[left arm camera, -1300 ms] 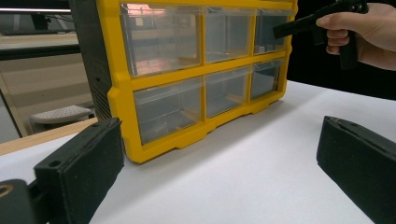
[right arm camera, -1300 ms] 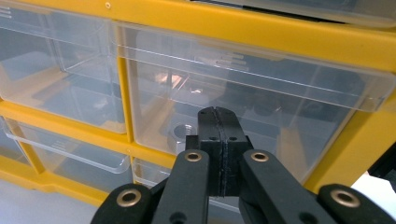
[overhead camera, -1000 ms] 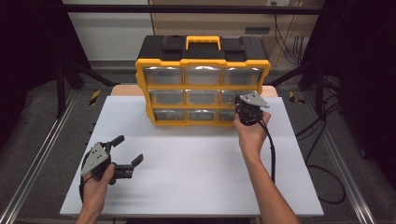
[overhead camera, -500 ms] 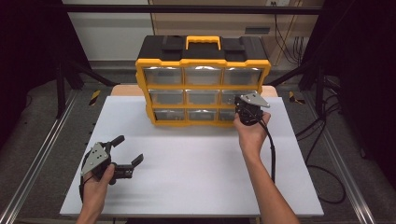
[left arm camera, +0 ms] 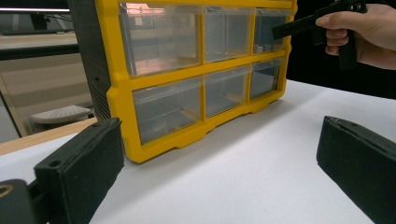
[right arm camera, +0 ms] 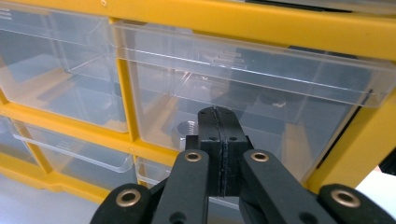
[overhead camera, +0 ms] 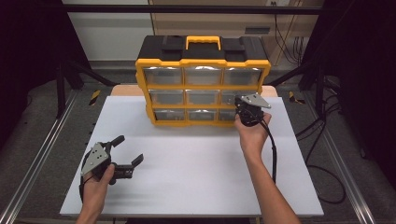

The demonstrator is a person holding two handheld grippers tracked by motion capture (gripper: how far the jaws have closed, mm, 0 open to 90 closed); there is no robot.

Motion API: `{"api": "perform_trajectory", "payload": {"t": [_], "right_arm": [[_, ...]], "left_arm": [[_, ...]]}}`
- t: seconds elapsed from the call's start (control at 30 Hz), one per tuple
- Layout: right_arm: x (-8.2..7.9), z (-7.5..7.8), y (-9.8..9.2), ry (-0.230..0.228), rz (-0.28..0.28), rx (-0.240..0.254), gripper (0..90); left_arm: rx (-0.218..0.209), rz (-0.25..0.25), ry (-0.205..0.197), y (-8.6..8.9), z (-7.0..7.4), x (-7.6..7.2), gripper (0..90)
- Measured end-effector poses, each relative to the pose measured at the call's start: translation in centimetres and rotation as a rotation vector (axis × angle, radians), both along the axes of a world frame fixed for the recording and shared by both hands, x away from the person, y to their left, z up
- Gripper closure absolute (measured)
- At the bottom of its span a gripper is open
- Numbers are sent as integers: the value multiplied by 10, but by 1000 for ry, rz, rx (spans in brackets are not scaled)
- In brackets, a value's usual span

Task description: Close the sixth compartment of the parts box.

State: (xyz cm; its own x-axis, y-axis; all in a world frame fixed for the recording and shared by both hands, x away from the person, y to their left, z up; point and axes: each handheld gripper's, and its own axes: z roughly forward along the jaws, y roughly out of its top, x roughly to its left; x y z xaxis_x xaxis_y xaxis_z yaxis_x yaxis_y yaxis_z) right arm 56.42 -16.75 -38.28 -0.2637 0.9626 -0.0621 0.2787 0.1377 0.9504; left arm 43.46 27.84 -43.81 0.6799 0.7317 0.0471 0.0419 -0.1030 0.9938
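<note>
Yellow-framed organizer (overhead camera: pixel 202 88) with nine clear drawers

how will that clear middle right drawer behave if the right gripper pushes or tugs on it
The clear drawer looks like thin hard plastic, so it is probably light and may flex slightly. Its smooth front could be slippery against the shut right gripper. The yellow organizer stands wide and flat on the white table, so tipping seems unlikely, though it might slide.

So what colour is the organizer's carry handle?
Yellow, set in the black top of the organizer; the handle shows best in the high view.
</note>
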Motion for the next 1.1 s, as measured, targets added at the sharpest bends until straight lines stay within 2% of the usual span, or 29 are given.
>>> {"api": "perform_trajectory", "payload": {"t": [0.27,0.53,0.67,0.73,0.9,1.1], "right_arm": [[-11,0,1,-14,32,-4,900],[-22,-3,4,-20,69,20,891],[-27,-5,8,-16,104,23,772],[-29,-5,11,-14,126,43,682],[-36,-6,16,-5,172,42,449],[-41,-5,25,-1,211,29,273]], "left_arm": [[1,1,0,0,0,0,8],[2,0,-1,-1,0,0,8],[2,1,-1,0,0,0,8],[2,1,-1,0,0,0,8],[3,0,0,0,0,0,8],[-3,1,-1,-1,0,-1,8]]}}
